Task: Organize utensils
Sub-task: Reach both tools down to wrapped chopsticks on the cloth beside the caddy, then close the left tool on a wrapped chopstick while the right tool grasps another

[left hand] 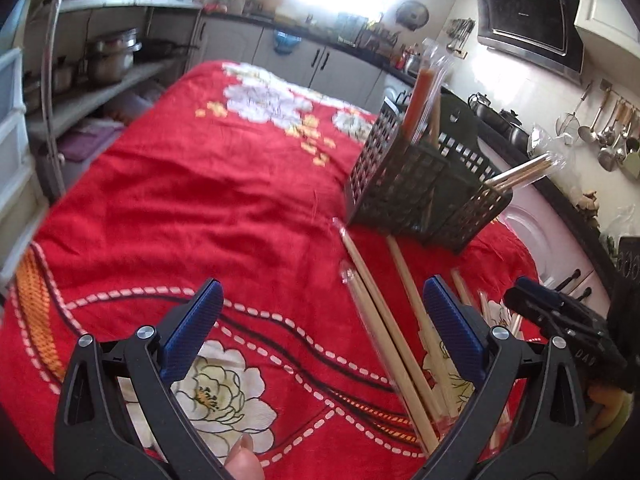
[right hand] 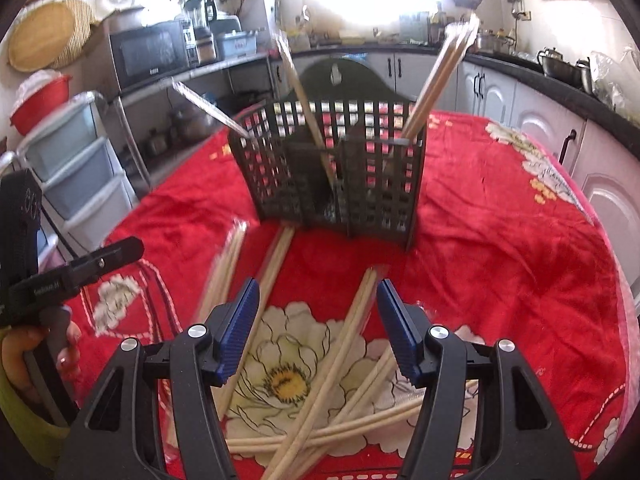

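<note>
A black lattice utensil basket [right hand: 360,196] stands on the red flowered cloth [right hand: 500,240], with wrapped chopstick pairs [right hand: 436,76] leaning out of its compartments. Several more pale chopsticks [right hand: 340,344] lie crossed on the cloth in front of it. My right gripper [right hand: 318,292] hovers open over this pile, its blue pads touching nothing. In the left wrist view, my left gripper [left hand: 322,292] is wide open above the cloth. Loose chopsticks [left hand: 376,300] lie near its right finger, and the basket [left hand: 404,184] stands beyond. An orange-red wrapped stick [left hand: 418,92] stands in the basket.
The other gripper shows at each view's edge: the right one [left hand: 560,316] and the left one [right hand: 80,268], held by a hand [right hand: 24,344]. Kitchen counters, cabinets [right hand: 492,96], plastic drawers [right hand: 76,168] and a shelf with pots [left hand: 112,60] ring the table.
</note>
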`<state>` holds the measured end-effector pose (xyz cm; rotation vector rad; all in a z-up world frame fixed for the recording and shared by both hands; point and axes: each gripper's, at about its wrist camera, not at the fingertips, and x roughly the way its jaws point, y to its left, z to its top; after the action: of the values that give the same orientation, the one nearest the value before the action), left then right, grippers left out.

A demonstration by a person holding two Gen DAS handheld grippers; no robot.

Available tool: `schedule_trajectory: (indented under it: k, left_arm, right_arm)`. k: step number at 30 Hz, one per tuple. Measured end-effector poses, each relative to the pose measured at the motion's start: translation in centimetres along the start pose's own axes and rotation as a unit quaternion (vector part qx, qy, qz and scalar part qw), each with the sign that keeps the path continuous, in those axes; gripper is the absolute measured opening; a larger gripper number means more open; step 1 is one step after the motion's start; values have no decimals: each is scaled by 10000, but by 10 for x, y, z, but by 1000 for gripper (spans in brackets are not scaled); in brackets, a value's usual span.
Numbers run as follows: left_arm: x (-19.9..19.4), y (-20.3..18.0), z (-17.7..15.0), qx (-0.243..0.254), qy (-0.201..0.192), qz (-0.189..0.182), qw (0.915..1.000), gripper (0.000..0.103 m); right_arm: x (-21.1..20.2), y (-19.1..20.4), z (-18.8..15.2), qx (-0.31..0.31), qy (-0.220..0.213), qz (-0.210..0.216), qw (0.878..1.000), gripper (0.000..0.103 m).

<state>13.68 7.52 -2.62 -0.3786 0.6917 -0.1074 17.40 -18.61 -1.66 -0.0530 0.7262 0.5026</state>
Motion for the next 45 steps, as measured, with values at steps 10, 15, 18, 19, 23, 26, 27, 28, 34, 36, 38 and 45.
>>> schedule_trajectory:
  k: [10,15,18,19,23,26,27,28,34,36,38,45]
  left_arm:
    - [38,-1,3,-231,661,-464,9965,53]
    - [59,-11,12,-192,933,-606,9936,52]
    - [72,-13,17,-172,1088,-605,9921,52]
    - [77,-13,20,-208,1150,-623,9912,52]
    - [93,-11,29,-370,1299,-621,9889,51]
    - [100,-10,35,-408,1310,-579,9888,51]
    - [104,-11,36,-383,1330,-533,9889,49]
    - [106,-11,37,-365,1339,-509,9890,47]
    - [119,-12,44,-195,1289,-322,9909,34]
    - [122,-12,46,-129,1263,-238,9916,25]
    - [125,-11,47,-66,1220,-160,9924,14]
    - [120,5,44,-426,1124,-449,9917,5]
  right_arm:
    - [21,-18,-6,333,400,35,9986,59]
    - [36,-28,-2,499,610,43,9969,58]
    - [47,-33,3,556,757,-2,9956,56]
    - [52,-35,5,582,818,-13,9949,56]
    - [71,-42,13,706,1042,-36,9920,55]
    - [86,-48,16,854,1210,-31,9890,51]
    - [87,-48,17,863,1208,-49,9889,49]
    - [88,-48,19,872,1215,-71,9887,48]
    - [94,-46,23,913,1221,-126,9882,35]
    - [94,-43,23,892,1209,-155,9885,23]
    - [94,-45,22,940,1175,-132,9885,20]
    - [89,-45,16,935,897,-72,9915,10]
